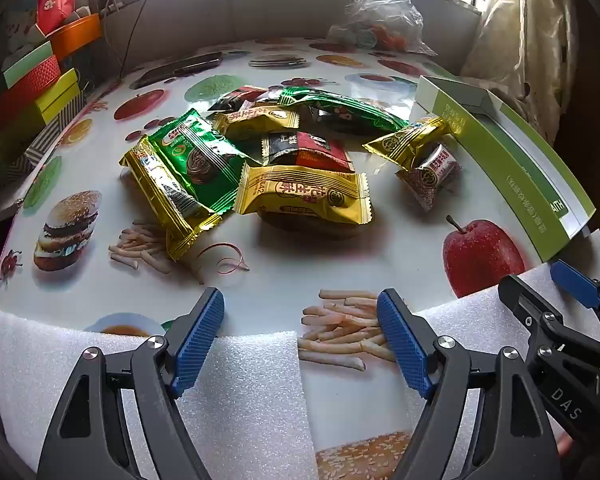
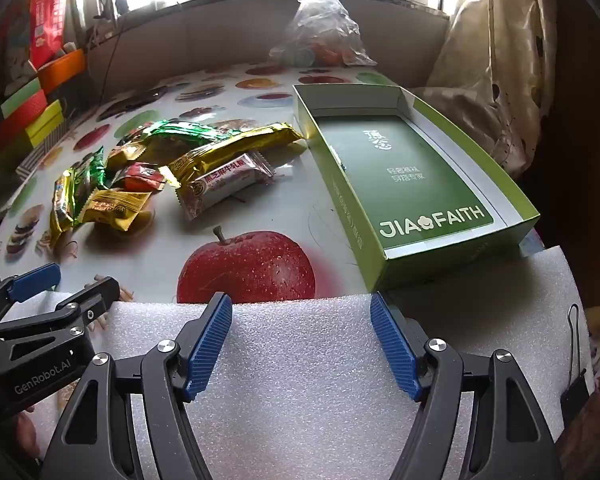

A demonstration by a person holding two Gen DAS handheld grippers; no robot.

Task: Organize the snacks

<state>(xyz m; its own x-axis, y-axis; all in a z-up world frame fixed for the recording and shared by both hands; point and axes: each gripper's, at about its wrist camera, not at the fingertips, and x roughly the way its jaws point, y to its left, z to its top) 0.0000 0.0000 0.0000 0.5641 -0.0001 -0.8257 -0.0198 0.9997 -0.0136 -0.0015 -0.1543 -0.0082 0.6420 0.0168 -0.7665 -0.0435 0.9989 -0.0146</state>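
Both hand-held grippers, left (image 1: 300, 344) and right (image 2: 300, 344), are released and hold nothing, poised over foam (image 2: 300, 360) at the near desk (image 2: 320, 208) edge. The snacks (image 1: 260, 160) lie heaped mid-desk; the empty green box (image 2: 412, 176) sits just right of them. Judged next step: take an outer packet first, such as the white packet (image 2: 224, 188) nearest the box. Overlapping wrappers may drag neighbours. A plastic bag (image 2: 320, 28) and stacked boxes (image 2: 32, 116) stand well clear.
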